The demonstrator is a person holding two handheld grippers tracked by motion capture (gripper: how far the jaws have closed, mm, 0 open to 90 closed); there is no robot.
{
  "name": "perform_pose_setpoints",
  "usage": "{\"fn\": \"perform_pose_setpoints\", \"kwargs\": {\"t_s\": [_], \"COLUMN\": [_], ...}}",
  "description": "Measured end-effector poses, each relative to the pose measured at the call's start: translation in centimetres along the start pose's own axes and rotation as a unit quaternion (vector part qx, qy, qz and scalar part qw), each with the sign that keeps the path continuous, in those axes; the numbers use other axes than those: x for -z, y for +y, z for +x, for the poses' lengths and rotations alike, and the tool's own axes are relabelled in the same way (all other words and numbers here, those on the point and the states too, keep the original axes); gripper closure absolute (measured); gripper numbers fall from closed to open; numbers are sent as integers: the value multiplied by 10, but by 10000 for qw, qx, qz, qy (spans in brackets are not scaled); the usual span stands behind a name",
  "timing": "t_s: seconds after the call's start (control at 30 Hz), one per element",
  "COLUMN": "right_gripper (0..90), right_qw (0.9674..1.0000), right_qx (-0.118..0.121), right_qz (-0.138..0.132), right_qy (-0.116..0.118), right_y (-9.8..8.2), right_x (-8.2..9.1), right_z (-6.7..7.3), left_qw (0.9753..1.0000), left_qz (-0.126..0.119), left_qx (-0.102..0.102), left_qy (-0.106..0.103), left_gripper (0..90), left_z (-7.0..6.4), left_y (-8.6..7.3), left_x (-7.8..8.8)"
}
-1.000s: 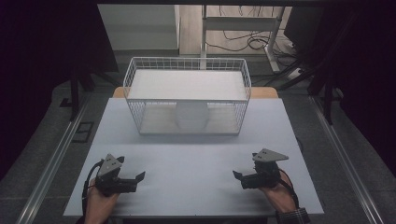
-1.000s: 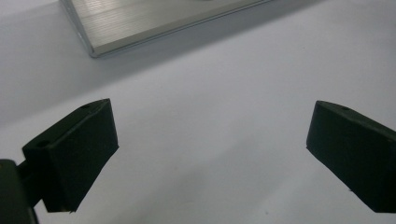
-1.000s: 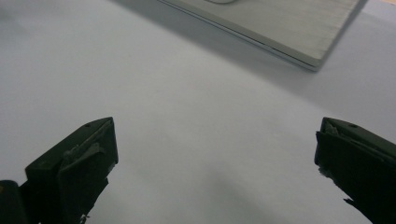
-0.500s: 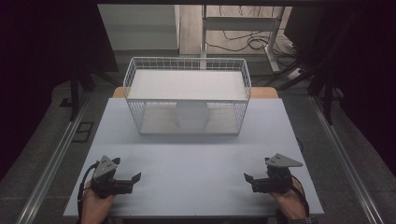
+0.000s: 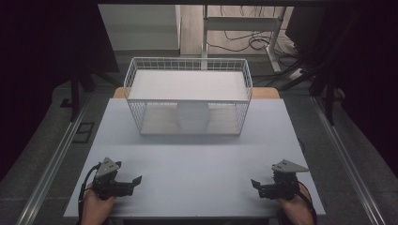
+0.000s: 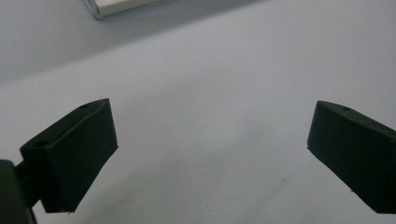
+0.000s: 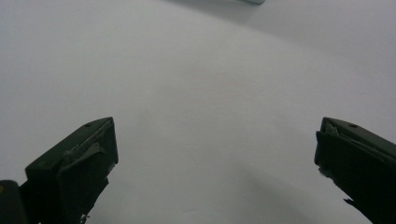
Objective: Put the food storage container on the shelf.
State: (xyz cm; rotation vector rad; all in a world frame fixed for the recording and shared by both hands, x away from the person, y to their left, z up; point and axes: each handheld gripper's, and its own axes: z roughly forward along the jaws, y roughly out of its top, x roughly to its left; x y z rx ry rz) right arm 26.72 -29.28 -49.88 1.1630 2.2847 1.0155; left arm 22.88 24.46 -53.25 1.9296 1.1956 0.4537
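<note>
The left gripper (image 5: 133,182) and the right gripper (image 5: 256,183) are held low at the near corners of the white table (image 5: 197,164), each with its jaws spread wide and nothing between them. In both gripper views only bare tabletop is seen past the black jaws. The nearest thing to be handled — a pale, rounded object (image 5: 193,116), too indistinct to name — sits inside the white wire basket (image 5: 187,63) at the far middle of the table, well apart from both grippers.

Trouble is to be expected mainly from the basket's wire walls. If the object is reached for from the front rather than over the rim, the jaws may be caught on the mesh — or the light basket pushed back toward the far edge. The object's smooth, rounded shape may also be gripped poorly and slip from the jaws.
</note>
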Motion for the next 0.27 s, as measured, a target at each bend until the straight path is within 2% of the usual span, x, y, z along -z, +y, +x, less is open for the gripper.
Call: {"fn": "perform_pose_setpoints", "kwargs": {"t_s": [0.2,0.27], "right_gripper": [0,0], "right_qw": [9999,9999], "right_qx": [41,61], "right_qz": [113,136], "right_qy": [-24,-36], "right_y": [0,0], "right_x": [-2,-3], "right_z": [1,1], "left_qw": [9993,9992], "left_qz": [365,394], "left_qx": [46,21], "left_qy": [-96,-116], "left_gripper": [12,12], "left_z": [0,-1], "left_y": [-3,-2], "left_x": [-8,-9]}}
